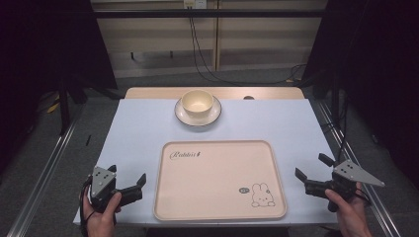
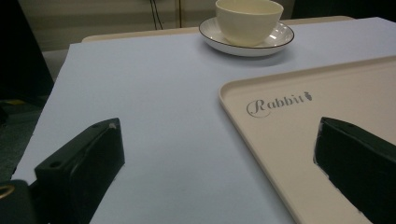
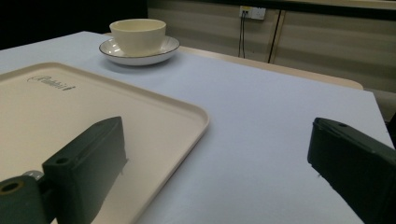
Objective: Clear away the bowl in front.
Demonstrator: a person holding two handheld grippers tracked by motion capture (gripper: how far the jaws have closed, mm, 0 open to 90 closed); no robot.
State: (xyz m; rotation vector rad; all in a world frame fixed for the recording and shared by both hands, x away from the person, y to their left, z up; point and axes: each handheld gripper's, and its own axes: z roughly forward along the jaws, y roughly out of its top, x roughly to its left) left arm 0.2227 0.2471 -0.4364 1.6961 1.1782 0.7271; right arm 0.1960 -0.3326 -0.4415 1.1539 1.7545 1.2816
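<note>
Two tools wait, nothing begun, I think. Left tool (image 1: pixel 127 184) is spread wide, holding nothing. Tray (image 1: pixel 219 178) lies bare on the surface (image 1: pixel 133 128); bowl (image 1: pixel 197 102) sits on its saucer (image 1: pixel 197 116) far off. Right tool (image 1: pixel 312 174) is spread too.

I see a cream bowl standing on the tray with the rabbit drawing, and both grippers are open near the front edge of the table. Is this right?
Not quite. The cream bowl stands on a dark-rimmed saucer at the far side of the table, beyond the tray, which carries nothing; the high view shows this. The rest holds: the left gripper and right gripper are both open near the front edge.
</note>
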